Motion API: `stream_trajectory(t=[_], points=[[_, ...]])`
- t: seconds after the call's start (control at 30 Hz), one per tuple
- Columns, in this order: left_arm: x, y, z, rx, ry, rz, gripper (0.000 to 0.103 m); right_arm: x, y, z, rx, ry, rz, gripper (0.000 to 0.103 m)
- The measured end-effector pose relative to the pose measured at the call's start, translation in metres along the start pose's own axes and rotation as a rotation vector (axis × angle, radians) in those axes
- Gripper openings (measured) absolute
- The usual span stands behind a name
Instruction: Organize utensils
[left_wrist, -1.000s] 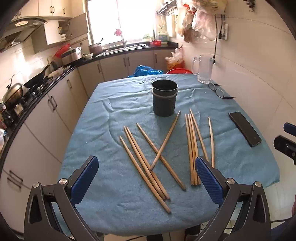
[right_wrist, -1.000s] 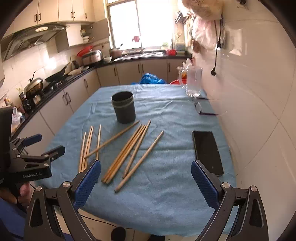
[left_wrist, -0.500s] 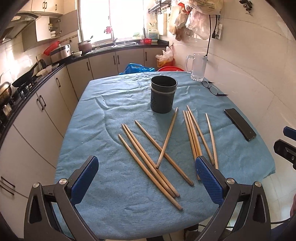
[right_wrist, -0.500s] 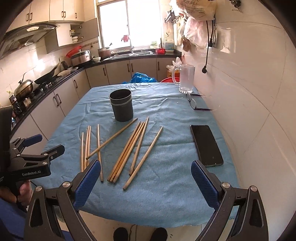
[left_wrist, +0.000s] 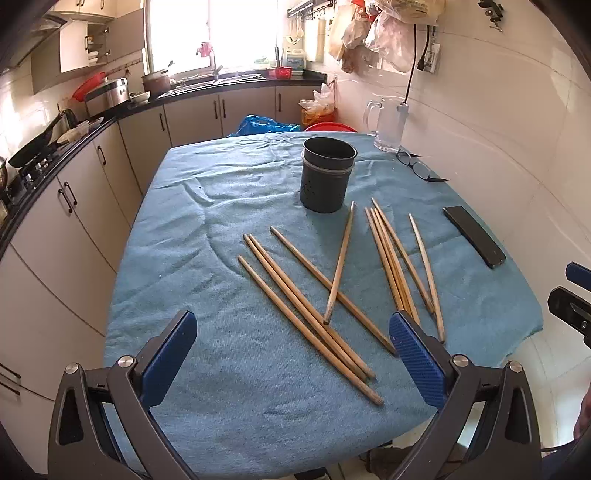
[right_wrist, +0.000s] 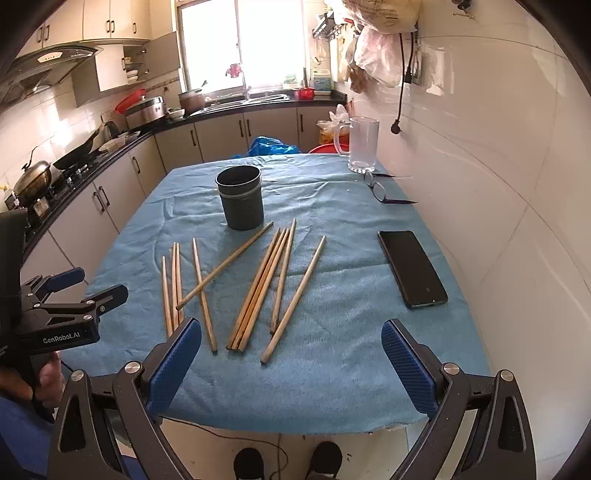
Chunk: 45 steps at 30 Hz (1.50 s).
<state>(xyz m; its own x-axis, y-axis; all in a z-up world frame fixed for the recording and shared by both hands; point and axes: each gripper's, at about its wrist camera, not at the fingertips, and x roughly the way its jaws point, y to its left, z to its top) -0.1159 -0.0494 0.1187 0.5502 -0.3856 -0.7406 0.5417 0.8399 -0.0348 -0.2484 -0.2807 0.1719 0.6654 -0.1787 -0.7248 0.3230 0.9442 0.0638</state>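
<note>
Hovering off the near edge of the blue tablecloth (left_wrist: 207, 221), the left gripper (left_wrist: 291, 350) and right gripper (right_wrist: 291, 354) gape apart, empty; chopsticks (right_wrist: 258, 284) lie scattered before the dark holder (right_wrist: 242, 203).

Bright window (right_wrist: 240, 44) at far end; beige cabinets (left_wrist: 74, 206) along left; white tiled wall (right_wrist: 498, 166) right; blue-clothed desk (left_wrist: 229, 192).

Counted ten wooden chopsticks (right_wrist: 258, 291) loose ahead of the right gripper (right_wrist: 291, 326): five off toward its left finger and five more or less dead ahead. Beyond them there's one dark holder cup (right_wrist: 243, 210). Off to its right is one phone (right_wrist: 412, 269), and farther out one glass mug (right_wrist: 364, 146) and one pair of glasses (right_wrist: 378, 190). One blue cloth (right_wrist: 351, 350) under it all.
</note>
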Motion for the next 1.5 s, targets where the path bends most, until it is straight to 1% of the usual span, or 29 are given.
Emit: stream_trajectory(t=[0.17,0.33,0.57,0.67,0.77,0.83,0.93,0.97,1.0,1.03,1.07,1.1,1.17,1.2,1.23,1.27,1.33,1.4,1.43,1.5], points=[[0.002,0.001,-0.002,-0.003,0.006,-0.028,0.103,-0.006,0.005,-0.005,0.009,0.009,-0.017,0.1],[0.007,0.0,-0.001,-0.02,0.013,-0.031,0.103,-0.005,0.004,-0.005,0.006,0.02,-0.027,0.1],[0.012,0.003,0.009,-0.043,0.007,0.01,0.103,0.013,-0.002,0.011,-0.011,0.028,0.009,0.1],[0.021,0.008,0.013,-0.07,0.037,0.012,0.103,0.026,-0.005,0.018,-0.011,0.051,0.039,0.1],[0.033,0.01,0.022,-0.071,0.08,-0.015,0.103,0.04,-0.015,0.025,0.014,0.083,0.064,0.098],[0.044,0.01,0.033,-0.072,0.11,-0.053,0.103,0.049,-0.023,0.031,0.045,0.106,0.076,0.095],[0.066,0.005,0.054,-0.066,0.158,-0.109,0.102,0.073,-0.041,0.047,0.138,0.162,0.139,0.087],[0.073,0.002,0.061,-0.064,0.173,-0.121,0.099,0.08,-0.045,0.051,0.166,0.18,0.159,0.081],[0.081,-0.002,0.067,-0.06,0.188,-0.141,0.099,0.088,-0.051,0.056,0.201,0.196,0.172,0.075],[0.093,-0.008,0.074,-0.045,0.209,-0.164,0.098,0.093,-0.053,0.058,0.212,0.205,0.172,0.072],[0.103,-0.013,0.079,-0.028,0.227,-0.16,0.094,0.1,-0.055,0.064,0.216,0.216,0.177,0.069],[0.117,-0.021,0.084,-0.005,0.25,-0.156,0.086,0.104,-0.056,0.067,0.215,0.22,0.181,0.069],[0.137,-0.03,0.088,0.018,0.293,-0.174,0.081,0.107,-0.059,0.072,0.218,0.221,0.176,0.069],[0.147,-0.033,0.09,0.021,0.311,-0.164,0.074,0.108,-0.06,0.073,0.216,0.22,0.172,0.069],[0.159,-0.038,0.092,0.025,0.328,-0.156,0.07,0.109,-0.062,0.073,0.214,0.219,0.171,0.069],[0.166,-0.041,0.093,0.032,0.337,-0.156,0.069,0.111,-0.064,0.073,0.214,0.221,0.171,0.069],[0.184,-0.048,0.096,0.049,0.357,-0.115,0.066,0.114,-0.07,0.071,0.219,0.235,0.168,0.069],[0.196,-0.051,0.096,0.053,0.373,-0.117,0.056,0.119,-0.076,0.07,0.226,0.248,0.165,0.069],[0.203,-0.054,0.095,0.055,0.383,-0.1,0.055,0.121,-0.08,0.07,0.231,0.255,0.16,0.069],[0.212,-0.058,0.092,0.06,0.384,-0.084,0.047,0.124,-0.088,0.07,0.235,0.262,0.154,0.069]])
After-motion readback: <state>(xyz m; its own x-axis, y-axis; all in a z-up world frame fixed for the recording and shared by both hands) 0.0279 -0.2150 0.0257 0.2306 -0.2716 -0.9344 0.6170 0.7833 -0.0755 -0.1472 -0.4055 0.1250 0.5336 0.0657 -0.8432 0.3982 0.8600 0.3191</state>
